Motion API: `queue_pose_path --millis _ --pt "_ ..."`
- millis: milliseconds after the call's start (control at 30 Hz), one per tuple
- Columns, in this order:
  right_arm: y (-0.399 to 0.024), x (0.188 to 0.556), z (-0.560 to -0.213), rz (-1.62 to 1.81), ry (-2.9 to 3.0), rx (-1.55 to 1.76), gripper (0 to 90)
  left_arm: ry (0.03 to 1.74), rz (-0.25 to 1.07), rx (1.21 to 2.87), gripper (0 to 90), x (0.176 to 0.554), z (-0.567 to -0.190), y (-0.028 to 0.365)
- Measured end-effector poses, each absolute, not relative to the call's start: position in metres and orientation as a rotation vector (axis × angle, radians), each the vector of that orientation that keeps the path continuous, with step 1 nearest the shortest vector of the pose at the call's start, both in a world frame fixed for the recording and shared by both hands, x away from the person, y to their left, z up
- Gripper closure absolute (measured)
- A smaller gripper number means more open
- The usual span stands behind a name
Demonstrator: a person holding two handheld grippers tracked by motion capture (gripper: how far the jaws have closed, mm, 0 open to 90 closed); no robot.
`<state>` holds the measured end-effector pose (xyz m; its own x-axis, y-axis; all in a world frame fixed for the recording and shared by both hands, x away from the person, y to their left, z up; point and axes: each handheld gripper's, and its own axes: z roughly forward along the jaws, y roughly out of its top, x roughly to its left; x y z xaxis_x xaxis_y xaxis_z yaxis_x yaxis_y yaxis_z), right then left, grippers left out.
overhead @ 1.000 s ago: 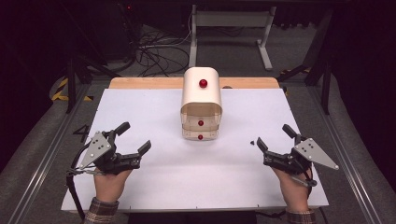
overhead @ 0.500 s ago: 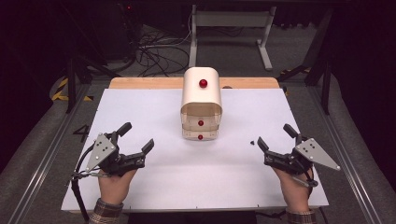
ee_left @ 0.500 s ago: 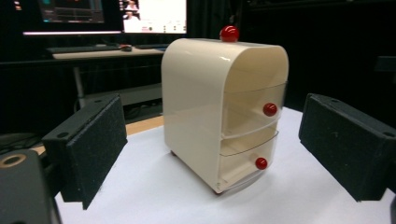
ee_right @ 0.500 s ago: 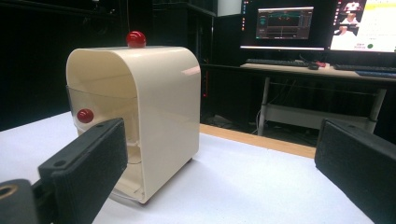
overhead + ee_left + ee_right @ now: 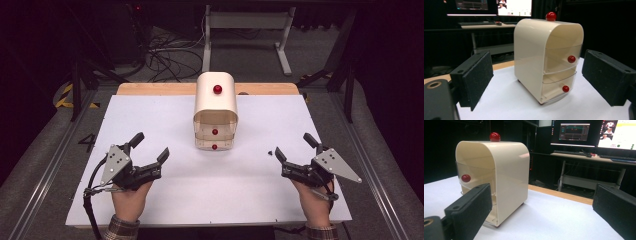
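A cream mini drawer cabinet (image 5: pixel 215 110) stands upright near the middle of the white surface (image 5: pixel 165 120), toward its far edge, with its clear drawer fronts facing the person. It has a red knob (image 5: pixel 217 89) on its rounded top and a red knob on each of the two drawers, the upper drawer (image 5: pixel 560 60) and the lower drawer (image 5: pixel 559 87), both pushed in.

The left hand-held gripper (image 5: pixel 150 146) hovers over the near left part of the surface, well apart from the cabinet and aimed at it. Its jaws are spread wide with nothing between them, though they have just been closing a little. The right hand-held gripper (image 5: pixel 292 147) rests at the near right, also well apart from the cabinet, its jaws wide apart and empty. A small dark speck (image 5: pixel 269 152) lies on the surface just beside its near jaw.
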<state>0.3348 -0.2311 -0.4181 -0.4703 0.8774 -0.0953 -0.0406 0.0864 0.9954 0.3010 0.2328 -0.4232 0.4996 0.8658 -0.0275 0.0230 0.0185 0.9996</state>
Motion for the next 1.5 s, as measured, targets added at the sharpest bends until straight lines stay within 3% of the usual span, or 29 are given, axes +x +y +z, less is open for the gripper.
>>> queue_pose_path --millis 1500 --pt "-0.238 0.335 -0.415 1.497 1.56 0.865 3.4 0.925 0.839 1.374 10.6 0.301 -0.427 0.184"
